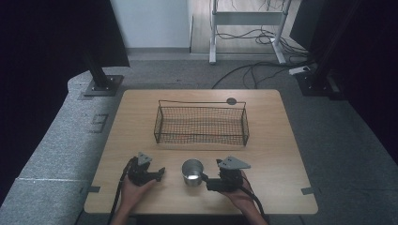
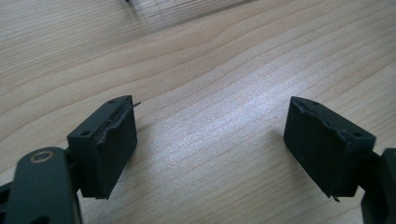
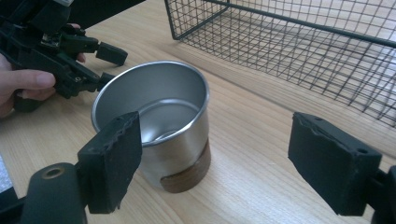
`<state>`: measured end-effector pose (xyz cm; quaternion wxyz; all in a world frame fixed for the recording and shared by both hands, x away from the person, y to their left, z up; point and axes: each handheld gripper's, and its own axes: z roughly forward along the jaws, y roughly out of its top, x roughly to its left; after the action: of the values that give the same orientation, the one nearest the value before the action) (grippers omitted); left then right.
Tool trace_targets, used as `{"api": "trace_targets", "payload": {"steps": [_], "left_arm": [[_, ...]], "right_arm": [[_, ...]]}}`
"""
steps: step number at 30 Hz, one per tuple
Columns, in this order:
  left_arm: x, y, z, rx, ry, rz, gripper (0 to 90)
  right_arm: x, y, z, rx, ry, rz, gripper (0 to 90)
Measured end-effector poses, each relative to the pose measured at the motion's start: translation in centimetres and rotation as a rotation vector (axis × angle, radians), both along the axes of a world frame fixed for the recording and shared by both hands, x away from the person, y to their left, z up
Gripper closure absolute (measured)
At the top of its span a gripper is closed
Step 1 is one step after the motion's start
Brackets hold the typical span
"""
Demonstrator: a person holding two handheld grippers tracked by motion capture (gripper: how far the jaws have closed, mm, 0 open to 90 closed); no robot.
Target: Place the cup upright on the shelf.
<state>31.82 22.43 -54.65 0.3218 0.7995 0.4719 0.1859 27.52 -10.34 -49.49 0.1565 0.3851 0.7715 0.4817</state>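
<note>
Cup (image 3: 156,123): steel, upright, brown band at its base, lower centre of the high view, between my two claws.
Right claw (image 3: 217,154): spread wide, empty, cup off toward one jaw.
Left claw (image 2: 210,144): spread, over bare table (image 2: 224,60).
Basket (image 1: 202,124): wire, empty, beyond the cup.
Risk: closing off-centre, I judge one jaw could shove the cup and tip it.

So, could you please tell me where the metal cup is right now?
In the high view, the metal cup stands upright near the table's front edge, between the two tools and in front of the wire basket.
</note>
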Motion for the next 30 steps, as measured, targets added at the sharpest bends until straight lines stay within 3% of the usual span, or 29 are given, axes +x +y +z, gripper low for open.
{"api": "trace_targets", "payload": {"steps": [13, 30], "left_arm": [[0.0, 0.0, 0.0, 0.003, 0.0, -0.001, 17.3], [0.0, 0.0, 0.0, 0.002, 0.0, -0.001, 17.3]], "right_arm": [[0.1, 1.9, -0.1, 0.005, -0.001, 0.058, 13.8], [0.8, 3.7, -0.1, 0.003, 0.011, 0.07, 10.6]]}}
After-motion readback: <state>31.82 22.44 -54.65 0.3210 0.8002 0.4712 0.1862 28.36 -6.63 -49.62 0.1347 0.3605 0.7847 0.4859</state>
